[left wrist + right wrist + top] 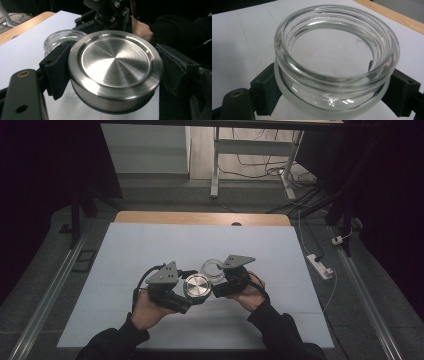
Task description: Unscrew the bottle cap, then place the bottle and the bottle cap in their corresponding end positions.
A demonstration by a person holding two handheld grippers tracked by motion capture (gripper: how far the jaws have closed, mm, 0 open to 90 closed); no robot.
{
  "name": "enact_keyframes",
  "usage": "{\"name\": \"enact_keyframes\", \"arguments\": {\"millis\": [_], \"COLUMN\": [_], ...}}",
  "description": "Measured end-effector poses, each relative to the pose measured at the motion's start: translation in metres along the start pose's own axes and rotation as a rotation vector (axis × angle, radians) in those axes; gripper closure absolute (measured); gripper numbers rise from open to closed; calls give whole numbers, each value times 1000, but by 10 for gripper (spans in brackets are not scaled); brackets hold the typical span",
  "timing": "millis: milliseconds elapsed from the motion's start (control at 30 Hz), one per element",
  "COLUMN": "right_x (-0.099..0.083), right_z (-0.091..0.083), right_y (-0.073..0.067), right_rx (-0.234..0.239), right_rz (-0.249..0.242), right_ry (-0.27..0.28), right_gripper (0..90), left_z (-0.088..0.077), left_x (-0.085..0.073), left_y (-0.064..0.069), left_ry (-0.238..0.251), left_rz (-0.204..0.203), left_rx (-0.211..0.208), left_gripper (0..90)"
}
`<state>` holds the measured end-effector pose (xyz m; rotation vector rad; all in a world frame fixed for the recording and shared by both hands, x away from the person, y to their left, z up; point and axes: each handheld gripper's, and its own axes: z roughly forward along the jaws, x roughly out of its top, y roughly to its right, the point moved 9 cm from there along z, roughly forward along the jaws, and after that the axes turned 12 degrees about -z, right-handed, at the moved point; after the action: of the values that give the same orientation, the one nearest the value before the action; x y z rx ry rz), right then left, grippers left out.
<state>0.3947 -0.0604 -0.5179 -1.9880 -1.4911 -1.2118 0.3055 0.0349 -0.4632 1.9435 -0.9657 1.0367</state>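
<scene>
Round brushed-steel lid (116, 68) sits clamped in my left jaws beside the clear glass jar (335, 65) my right jaws grip, above the white worktop (150, 245) (threads unmet); a tilted approach could cross-thread it.

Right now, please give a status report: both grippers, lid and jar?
Left gripper shut on metal lid. Right gripper shut on glass jar, open, empty. Lid beside jar, not on it. Nothing in the way.
</scene>
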Motion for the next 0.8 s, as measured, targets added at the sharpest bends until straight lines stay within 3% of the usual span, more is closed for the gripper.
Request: {"name": "enact_keyframes", "arguments": {"millis": [800], "right_x": [6], "right_z": [13], "right_y": [13], "right_rx": [-17], "right_rz": [0], "right_ry": [-1], "right_gripper": [147], "left_z": [13], "left_x": [-25], "left_y": [4], "left_ry": [-20], "left_rz": [-7], "left_rx": [-2], "left_gripper": [190]}}
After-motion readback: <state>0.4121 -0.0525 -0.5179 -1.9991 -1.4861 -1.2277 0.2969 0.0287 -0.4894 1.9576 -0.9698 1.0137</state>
